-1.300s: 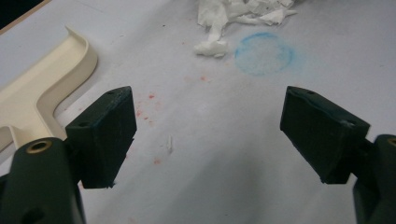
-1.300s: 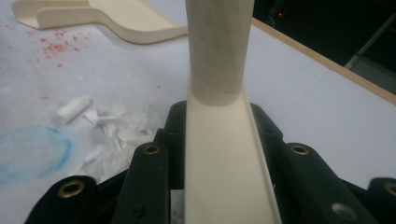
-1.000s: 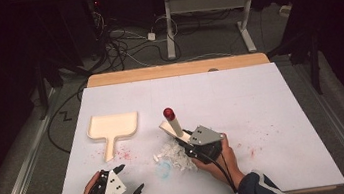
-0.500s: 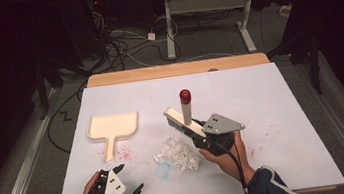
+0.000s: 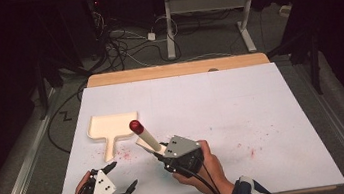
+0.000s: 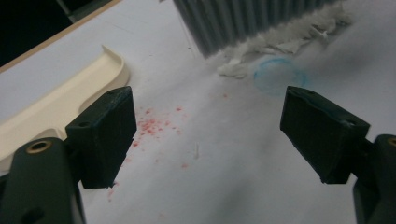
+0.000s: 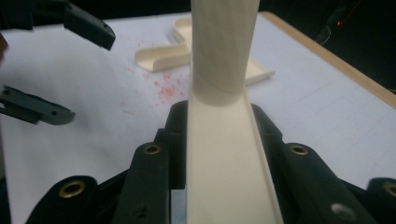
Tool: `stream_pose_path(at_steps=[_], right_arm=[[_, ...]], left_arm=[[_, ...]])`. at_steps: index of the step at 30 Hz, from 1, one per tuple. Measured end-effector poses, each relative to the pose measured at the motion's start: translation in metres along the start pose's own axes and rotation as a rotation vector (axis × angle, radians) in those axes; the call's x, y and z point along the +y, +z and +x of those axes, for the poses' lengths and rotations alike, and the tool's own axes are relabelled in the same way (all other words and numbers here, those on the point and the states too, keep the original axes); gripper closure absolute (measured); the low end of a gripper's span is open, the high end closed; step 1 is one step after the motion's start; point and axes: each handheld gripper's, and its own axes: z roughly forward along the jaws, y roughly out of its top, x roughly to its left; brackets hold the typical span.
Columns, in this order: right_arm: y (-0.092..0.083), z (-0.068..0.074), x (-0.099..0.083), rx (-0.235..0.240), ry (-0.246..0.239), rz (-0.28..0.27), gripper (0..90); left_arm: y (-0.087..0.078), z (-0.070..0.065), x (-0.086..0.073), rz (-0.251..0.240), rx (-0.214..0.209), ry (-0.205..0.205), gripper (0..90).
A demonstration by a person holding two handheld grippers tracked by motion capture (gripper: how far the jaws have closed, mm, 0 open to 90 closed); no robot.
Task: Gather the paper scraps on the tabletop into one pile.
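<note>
White worktop (image 5: 262,110) | right tool (image 5: 165,154) pinches brush (image 5: 144,135) over shreds (image 6: 280,44) | left tool (image 5: 120,177) spread, idle | dustpan (image 5: 106,128) empty; sweeping seemingly unfinished

Cables (image 5: 117,43) tangle on the floor beyond the table — desk legs (image 5: 245,16) behind (metal, pale).

White surface (image 5: 241,103) with a wood strip along the far edge. A cream dustpan (image 5: 108,128) lies on it, plus red specks (image 5: 126,155) and white scraps (image 6: 280,39).
</note>
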Motion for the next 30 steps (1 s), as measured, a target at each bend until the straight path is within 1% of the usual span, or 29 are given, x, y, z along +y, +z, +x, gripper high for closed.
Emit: stream_pose_path(at_steps=[2, 4, 7, 8, 9, 10, 11, 12, 15, 19, 21, 22, 25, 28, 30], right_arm=[[0.003, -0.001, 0.003, 0.002, -0.019, 0.022, 67.6], [0.006, -0.001, 0.004, 0.019, -0.035, 0.063, 67.6], [0.009, -0.002, 0.003, 0.043, -0.05, 0.08, 67.6], [0.01, -0.001, 0.004, 0.038, -0.05, 0.086, 67.6], [0.011, -0.001, 0.003, 0.041, -0.066, 0.095, 67.6], [0.013, -0.001, 0.003, 0.043, -0.063, 0.097, 67.6], [0.013, -0.002, 0.003, 0.053, -0.075, 0.108, 67.6], [0.013, -0.003, 0.002, 0.056, -0.074, 0.111, 67.6], [0.008, -0.005, 0.002, 0.07, -0.079, 0.123, 67.6], [-0.006, -0.011, 0.0, 0.057, -0.096, 0.153, 67.6], [-0.013, -0.015, -0.002, 0.049, -0.086, 0.157, 67.6], [-0.016, -0.017, -0.003, 0.051, -0.089, 0.155, 67.6], [-0.028, -0.02, -0.004, 0.05, -0.081, 0.147, 67.6], [-0.04, -0.024, -0.004, 0.045, -0.064, 0.102, 67.5], [-0.047, -0.026, -0.002, 0.036, -0.04, 0.065, 67.5]], left_arm=[[0.001, -0.001, 0.0, 0.003, -0.006, 0.004, 17.4], [0.0, 0.0, 0.0, 0.003, -0.01, 0.002, 17.4], [0.001, 0.0, 0.0, 0.008, -0.012, 0.004, 17.5], [0.001, -0.001, 0.0, 0.008, -0.013, 0.004, 17.5], [0.001, -0.001, 0.0, 0.009, -0.014, 0.009, 17.5], [0.001, -0.001, 0.0, 0.01, -0.015, 0.01, 17.4], [0.002, -0.001, 0.0, 0.01, -0.019, 0.009, 17.5], [0.002, -0.001, 0.0, 0.01, -0.02, 0.011, 17.5], [0.003, -0.002, 0.0, 0.017, -0.025, 0.012, 17.5], [0.004, -0.003, 0.0, 0.024, -0.031, 0.018, 17.5], [0.004, -0.003, 0.0, 0.027, -0.031, 0.019, 17.5], [0.004, -0.003, 0.0, 0.029, -0.032, 0.02, 17.5], [0.005, -0.004, 0.001, 0.034, -0.036, 0.024, 17.5], [0.007, -0.005, 0.001, 0.039, -0.038, 0.023, 17.5], [0.008, -0.006, 0.001, 0.039, -0.037, 0.025, 17.5]])
